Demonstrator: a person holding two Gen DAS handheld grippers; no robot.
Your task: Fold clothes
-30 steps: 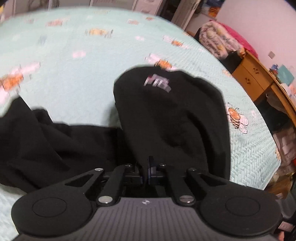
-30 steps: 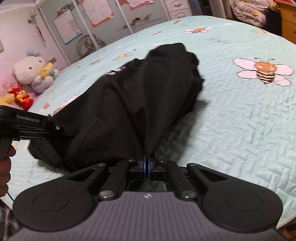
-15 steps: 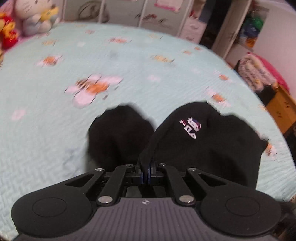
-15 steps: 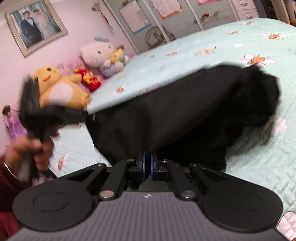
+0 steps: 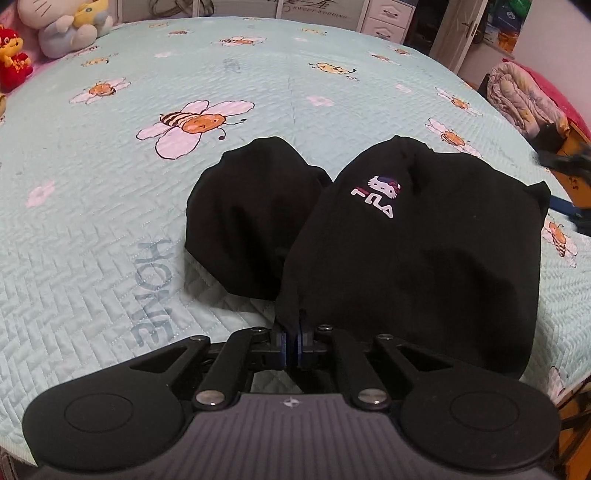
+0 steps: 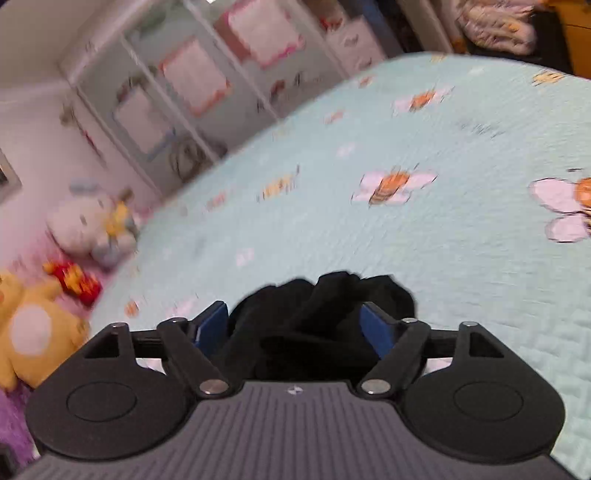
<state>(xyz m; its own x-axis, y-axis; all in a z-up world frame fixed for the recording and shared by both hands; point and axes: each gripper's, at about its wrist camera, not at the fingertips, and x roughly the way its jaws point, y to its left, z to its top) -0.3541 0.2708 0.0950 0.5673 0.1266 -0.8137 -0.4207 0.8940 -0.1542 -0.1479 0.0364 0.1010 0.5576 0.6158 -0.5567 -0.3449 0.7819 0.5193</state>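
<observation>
garment: black garment [image 5: 424,258], white "FILA" logo under a small cat-face emblem, near its far edge | bedspread: mint bedspread [image 5: 92,229], blue stitched "HONE" at near left, letters turned sideways | far wall: panel [image 5: 314,13] behind the bed, script "SWEET WEDDING" | right wrist view: too blurred to read
</observation>
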